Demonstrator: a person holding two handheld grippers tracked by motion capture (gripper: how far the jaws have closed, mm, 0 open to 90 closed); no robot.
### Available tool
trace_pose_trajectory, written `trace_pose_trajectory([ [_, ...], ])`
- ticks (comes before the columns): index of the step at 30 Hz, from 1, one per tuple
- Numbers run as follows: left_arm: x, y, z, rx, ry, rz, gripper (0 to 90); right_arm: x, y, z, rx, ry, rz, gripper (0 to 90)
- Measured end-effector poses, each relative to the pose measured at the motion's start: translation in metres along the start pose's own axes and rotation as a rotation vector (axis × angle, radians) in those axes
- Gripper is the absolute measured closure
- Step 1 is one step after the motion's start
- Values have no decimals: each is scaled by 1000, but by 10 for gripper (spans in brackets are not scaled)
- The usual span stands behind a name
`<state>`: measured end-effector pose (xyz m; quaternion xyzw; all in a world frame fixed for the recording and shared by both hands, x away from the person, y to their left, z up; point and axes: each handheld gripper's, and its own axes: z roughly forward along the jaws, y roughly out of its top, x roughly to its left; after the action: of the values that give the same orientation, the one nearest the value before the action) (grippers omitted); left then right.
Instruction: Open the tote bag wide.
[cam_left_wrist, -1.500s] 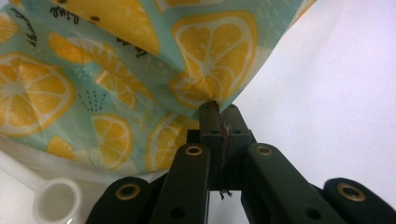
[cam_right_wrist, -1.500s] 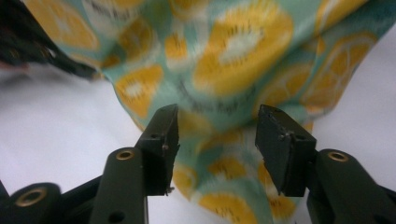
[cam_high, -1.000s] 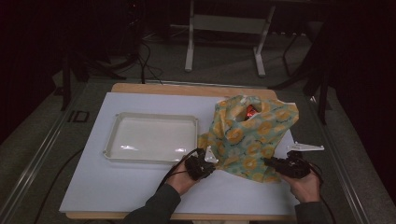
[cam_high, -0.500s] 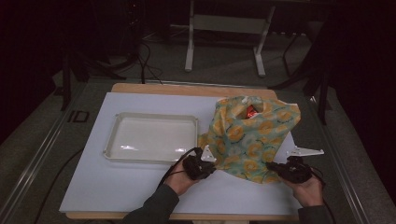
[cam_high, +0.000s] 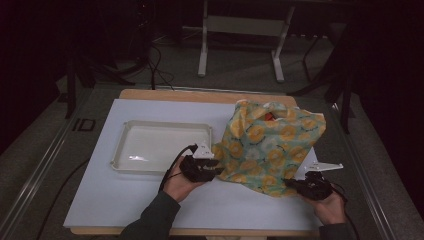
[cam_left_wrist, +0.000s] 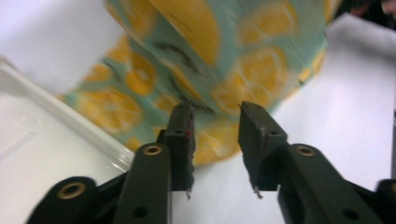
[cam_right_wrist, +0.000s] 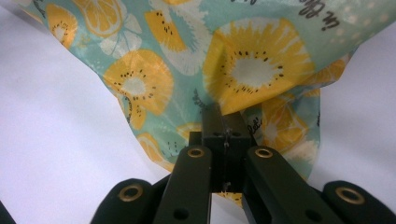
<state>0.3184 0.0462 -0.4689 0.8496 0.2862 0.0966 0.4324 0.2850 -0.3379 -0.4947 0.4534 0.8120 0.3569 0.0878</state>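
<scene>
Fabric printed with yellow citrus slices on teal forms a soft bag (cam_high: 272, 147), which slumps on the white worktop (cam_high: 125, 200) between our two hands. Our right gripper (cam_right_wrist: 223, 122) has its jaws pressed together on a fold at the bag's near lower corner, and we judge this pinch pins the bag in place or readies it for lifting. Our left gripper (cam_left_wrist: 215, 122) sits just short of the bag's opposite edge. Its jaws have just been opening and now stand apart with nothing between them, the cloth lying just beyond their tips; this looks like a release before a fresh hold. At the far side from both grippers the bag's mouth gapes, and something small and red (cam_high: 269, 117) peeks out; we cannot tell what it is. Beside the left gripper, away from the bag, lies a shallow white tray (cam_high: 120, 162) holding nothing, perhaps waiting for the bag's contents.
</scene>
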Motion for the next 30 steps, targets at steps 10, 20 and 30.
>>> trace_pose_trajectory([
  [10,14,24,2,-69,-55,25,365,0,0,0,-1,3,-5,900],
  [20,25,40,6,-190,-133,10,225,1,0,-1,1,4,-12,900],
  [30,13,51,15,-127,-64,74,553,0,1,-3,-6,-1,-17,900],
])
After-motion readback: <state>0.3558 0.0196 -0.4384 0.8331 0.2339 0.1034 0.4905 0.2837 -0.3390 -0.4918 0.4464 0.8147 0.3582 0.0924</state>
